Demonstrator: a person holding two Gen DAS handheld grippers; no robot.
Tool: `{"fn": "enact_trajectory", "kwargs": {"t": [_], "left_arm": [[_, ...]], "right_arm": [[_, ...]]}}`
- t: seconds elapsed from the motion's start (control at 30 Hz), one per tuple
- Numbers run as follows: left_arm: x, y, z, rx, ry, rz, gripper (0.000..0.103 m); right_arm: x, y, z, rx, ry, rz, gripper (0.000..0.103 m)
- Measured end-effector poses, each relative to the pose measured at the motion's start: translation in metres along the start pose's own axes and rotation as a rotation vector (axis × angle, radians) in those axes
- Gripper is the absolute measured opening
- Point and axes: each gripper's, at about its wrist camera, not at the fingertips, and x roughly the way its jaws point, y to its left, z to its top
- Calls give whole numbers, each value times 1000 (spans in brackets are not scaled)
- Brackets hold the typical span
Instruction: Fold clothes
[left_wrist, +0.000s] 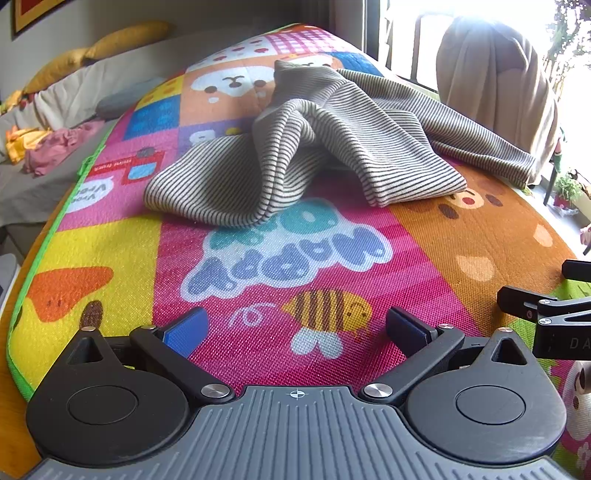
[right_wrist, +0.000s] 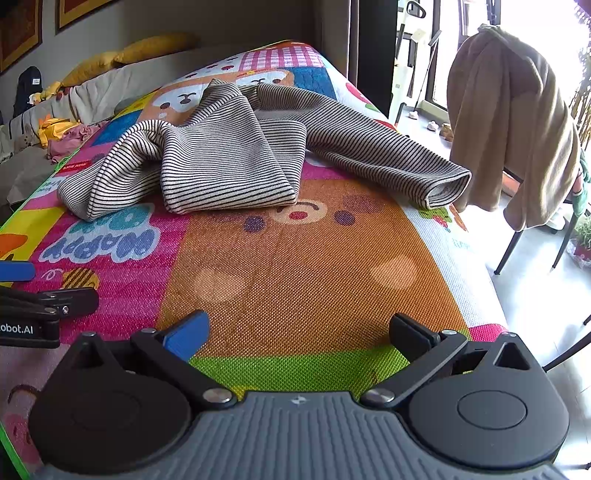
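A crumpled grey-and-black striped knit garment (left_wrist: 306, 147) lies mid-way along the colourful cartoon-printed play mat (left_wrist: 480, 243), one sleeve reaching its right edge. Left gripper (left_wrist: 297, 328) and right gripper (right_wrist: 299, 332) hover near the mat's front edge, jaws spread, empty.
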Motion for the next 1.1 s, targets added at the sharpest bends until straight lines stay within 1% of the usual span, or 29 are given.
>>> {"fn": "enact_trajectory", "kwargs": {"t": [0.87,1.0,1.1], "left_arm": [[0,-1,0,17,-10,-2,103],[0,-3,0,35,-18,3,103],[-2,-7,-1,69,-30,13,103]], "right_arm": [[-1,0,-1,3,-7,4,103],[-2,0,-2,0,-12,4,103],[-2,1,-2,0,-14,3,103]]}}
